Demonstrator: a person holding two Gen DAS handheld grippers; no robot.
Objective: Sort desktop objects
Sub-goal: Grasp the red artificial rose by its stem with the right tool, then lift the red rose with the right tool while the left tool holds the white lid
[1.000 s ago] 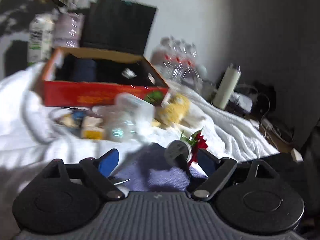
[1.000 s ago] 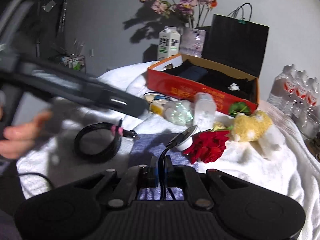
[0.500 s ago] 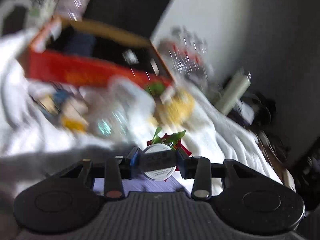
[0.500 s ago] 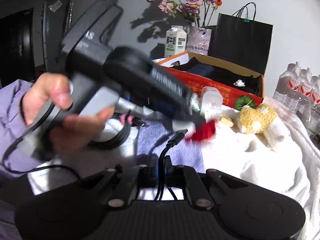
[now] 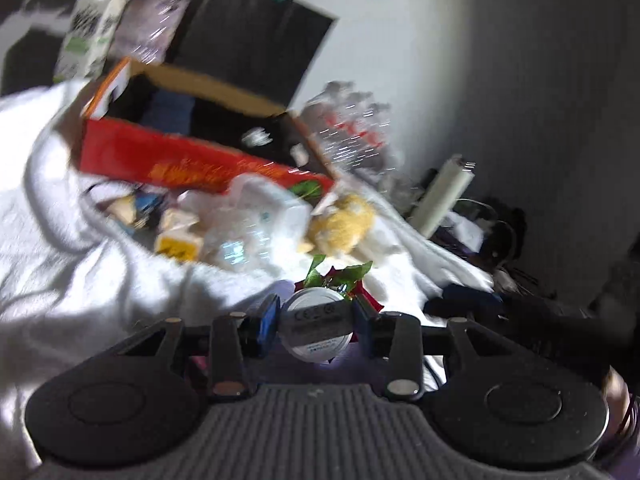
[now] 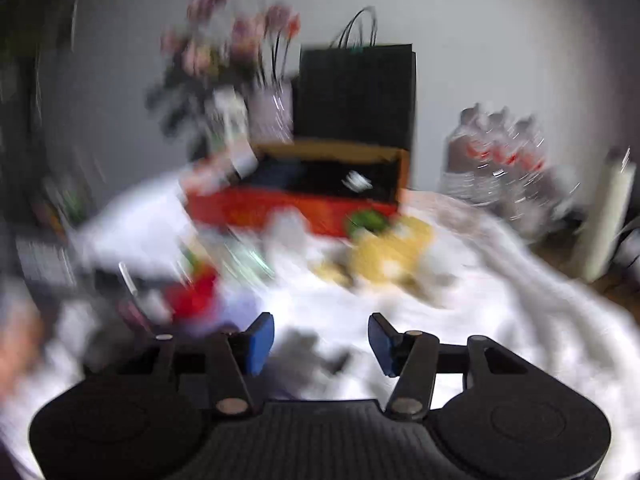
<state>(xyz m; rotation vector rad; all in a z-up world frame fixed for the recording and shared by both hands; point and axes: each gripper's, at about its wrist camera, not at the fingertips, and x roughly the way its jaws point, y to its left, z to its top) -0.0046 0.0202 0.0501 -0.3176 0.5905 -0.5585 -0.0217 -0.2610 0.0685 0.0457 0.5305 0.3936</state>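
So the left tool [image 5: 316, 316] is clamped on a small round white puck-like thing [image 5: 316, 328], flat face with printed marks turned toward the camera, blue pads pressing on either side of it. My guess is it's the head of a little gadget on a cable, gripped across its width because that's the only solid part to pinch; the cable would just flop. Right behind the puck, poking up over its top edge, are the green leaves and red petals of a fake rose [image 5: 340, 276], which lies on the white towel [image 5: 60, 264] covering the tabletop. The right tool [image 6: 321, 336] has just been opening and now stands with its jaws apart and nothing between them, only towel and a dark shadowy smear below, so it looks like it let go so the left one could take over. That view is badly motion-blurred, so I can't swear what the smear is. The red cardboard box [image 5: 192, 164] sits open further back, beyond a clutter of packets and a yellow plush toy [image 5: 344, 228], and I'd bet that's where the sorted stuff goes. So the puck is in the left tool's grip, low over the near edge of the towel, with the box well apart from it across the pile.
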